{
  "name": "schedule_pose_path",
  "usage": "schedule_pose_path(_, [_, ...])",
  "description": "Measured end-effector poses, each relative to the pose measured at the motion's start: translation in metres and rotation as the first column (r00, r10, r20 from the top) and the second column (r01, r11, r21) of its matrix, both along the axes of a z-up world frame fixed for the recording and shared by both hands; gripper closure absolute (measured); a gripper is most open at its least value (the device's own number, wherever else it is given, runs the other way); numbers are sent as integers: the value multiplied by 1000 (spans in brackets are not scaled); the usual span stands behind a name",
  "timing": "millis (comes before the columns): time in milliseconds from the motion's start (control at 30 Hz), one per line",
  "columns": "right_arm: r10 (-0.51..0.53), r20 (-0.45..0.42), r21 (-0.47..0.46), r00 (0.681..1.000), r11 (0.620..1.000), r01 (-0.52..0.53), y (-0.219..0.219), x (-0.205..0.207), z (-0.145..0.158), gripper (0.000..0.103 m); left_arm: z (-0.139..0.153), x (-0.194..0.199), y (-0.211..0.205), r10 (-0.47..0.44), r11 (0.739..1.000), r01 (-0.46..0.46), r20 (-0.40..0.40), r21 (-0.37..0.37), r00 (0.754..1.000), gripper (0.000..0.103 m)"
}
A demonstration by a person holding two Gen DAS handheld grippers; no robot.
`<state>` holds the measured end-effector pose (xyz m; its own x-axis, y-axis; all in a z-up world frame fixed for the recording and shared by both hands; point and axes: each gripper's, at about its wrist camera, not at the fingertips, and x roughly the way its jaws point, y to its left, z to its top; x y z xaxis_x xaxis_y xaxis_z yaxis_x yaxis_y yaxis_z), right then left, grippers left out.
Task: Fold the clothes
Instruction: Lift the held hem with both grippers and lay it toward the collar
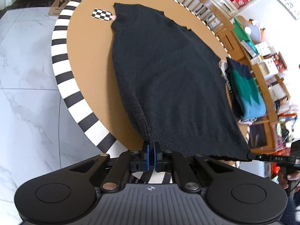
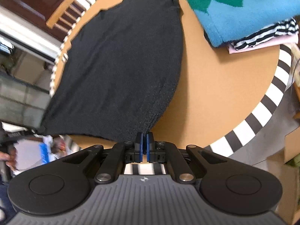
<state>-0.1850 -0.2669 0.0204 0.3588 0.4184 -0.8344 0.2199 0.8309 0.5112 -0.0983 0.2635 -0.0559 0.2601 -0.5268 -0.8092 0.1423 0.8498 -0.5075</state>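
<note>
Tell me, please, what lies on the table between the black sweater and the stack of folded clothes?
Nothing: in the right wrist view, only bare brown table separates the black sweater from the stack of folded clothes.

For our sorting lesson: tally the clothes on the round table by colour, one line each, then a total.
Black: 1, the sweater held at its near edge by the left gripper and right gripper.
Blue and green: 1, top of the pile.
Black-and-white striped: 1.
Pale pink: 1.
Total: 4.
</note>
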Motion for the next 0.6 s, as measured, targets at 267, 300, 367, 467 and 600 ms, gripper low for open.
schedule_pose_path(267, [31, 100, -22, 994, 999, -29, -22, 92, 47, 99, 42, 82, -6, 13, 1000, -12, 99, -3, 995, 98])
schedule_pose_path(300, [47, 114, -42, 992, 998, -43, -24, 107, 53, 100, 48, 96, -10, 6, 1000, -7, 114, 6, 993, 98])
schedule_pose_path(367, [76, 140, -79, 987, 995, -65, -27, 137, 64, 100, 58, 127, -17, 8, 1000, -10, 136, 14, 991, 98])
schedule_pose_path(467, [91, 172, -118, 981, 990, -72, -33, 187, 75, 100, 65, 174, -27, 40, 999, -43, 144, 15, 989, 99])
schedule_pose_path(600, [75, 189, -132, 979, 990, -50, -47, 245, 79, 99, 65, 236, -41, 92, 996, -94, 132, 6, 987, 99])
